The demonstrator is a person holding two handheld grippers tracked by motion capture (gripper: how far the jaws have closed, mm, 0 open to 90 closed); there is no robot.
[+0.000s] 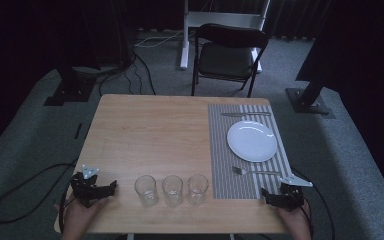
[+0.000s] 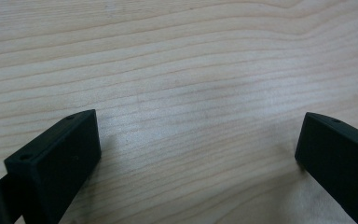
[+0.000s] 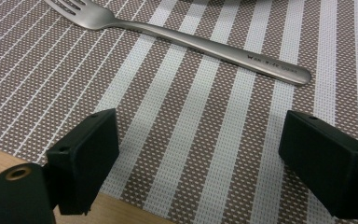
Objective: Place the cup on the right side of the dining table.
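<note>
Just beyond right tool [image 3: 200, 154], fork [image 3: 186, 37]

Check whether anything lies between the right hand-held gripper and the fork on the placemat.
Nothing visible does. The right hand-held gripper stands open over the striped placemat, and the fork lies just ahead of its jaws with bare mat in between. The plate sits beyond the fork.

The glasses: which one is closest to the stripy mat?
The right-hand glass of the three. It stands just beside the striped placemat, while the middle glass and the left glass stand farther along the bare wooden table.
</note>
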